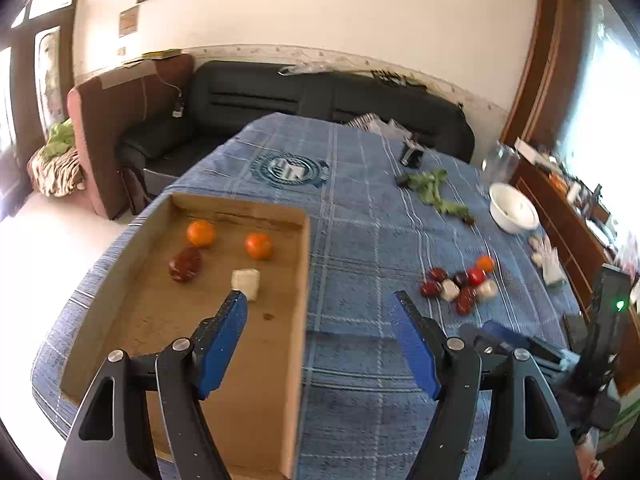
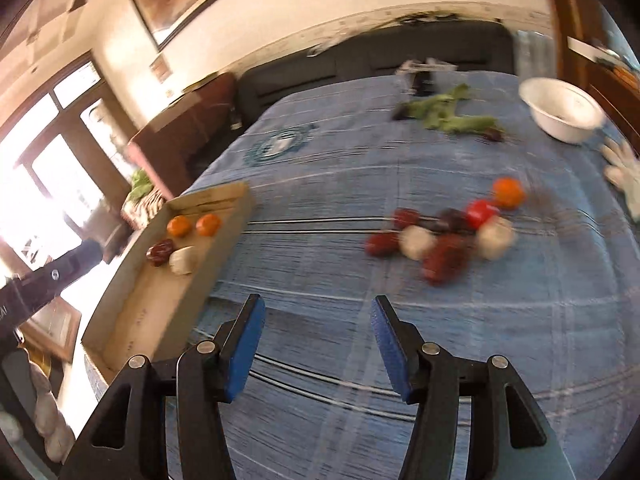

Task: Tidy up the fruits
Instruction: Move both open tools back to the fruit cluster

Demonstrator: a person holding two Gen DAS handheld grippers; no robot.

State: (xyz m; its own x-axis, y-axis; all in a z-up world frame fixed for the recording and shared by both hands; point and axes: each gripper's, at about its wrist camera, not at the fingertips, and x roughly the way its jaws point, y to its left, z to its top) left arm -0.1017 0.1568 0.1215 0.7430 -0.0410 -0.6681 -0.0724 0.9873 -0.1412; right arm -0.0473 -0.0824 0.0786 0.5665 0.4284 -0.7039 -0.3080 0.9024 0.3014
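Sorting fruit into the shallow brown cardboard tray [image 1: 192,360] at the left of the blue plaid-clothed bench [image 1: 360,220], we already have two round orange tangerines [image 1: 201,233], a dark red fruit [image 1: 185,264] and a pale whitish piece [image 1: 246,282] resting on its floor, spaced apart, so there is room for more. We hold the left gripper [image 1: 320,300] over the tray's right wall with jaws wide and nothing between them. Our right gripper [image 2: 316,312], equally wide and empty, points toward the loose cluster of red, white and orange fruit [image 2: 440,236] well apart from the tray, likely the next source.
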